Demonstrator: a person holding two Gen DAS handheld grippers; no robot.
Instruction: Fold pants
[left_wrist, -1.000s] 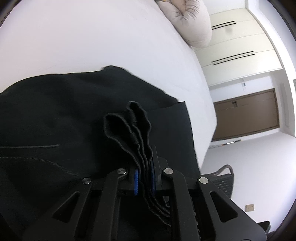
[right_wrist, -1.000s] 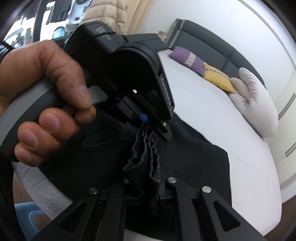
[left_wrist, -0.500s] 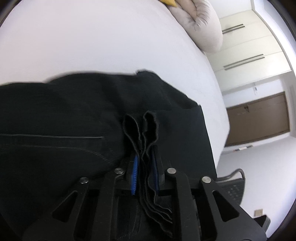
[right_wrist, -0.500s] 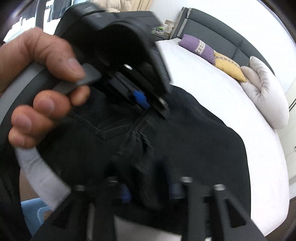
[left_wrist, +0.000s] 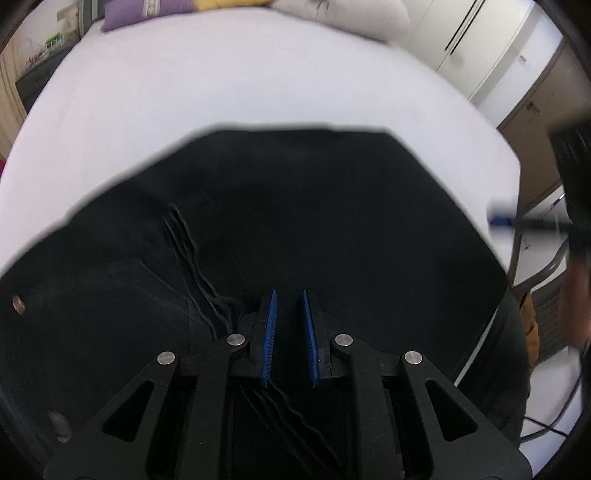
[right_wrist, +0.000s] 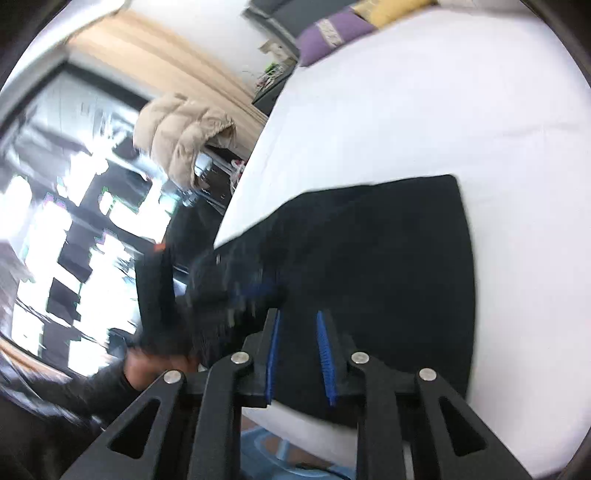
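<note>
The black pants (left_wrist: 295, 221) lie folded in a flat block near the front edge of the white bed (left_wrist: 221, 85); they also show in the right wrist view (right_wrist: 388, 251). My left gripper (left_wrist: 289, 295) is open and empty just above the pants, its blue pads apart, with layered hem edges (left_wrist: 192, 266) lying to its left. My right gripper (right_wrist: 298, 314) is open and empty over the pants' near edge. The left gripper and the hand holding it show blurred in the right wrist view (right_wrist: 207, 291).
Purple (left_wrist: 147, 9), yellow and grey pillows (left_wrist: 340, 14) lie at the head of the bed. White wardrobes (left_wrist: 480, 48) and a brown door stand at the right. A chair (left_wrist: 546, 295) is beside the bed. A beige jacket (right_wrist: 177, 129) hangs by the window.
Both grippers have opened and let go of the bunched pants edge. The pants now lie flat on the bed. Both grippers have pulled back and turned.
</note>
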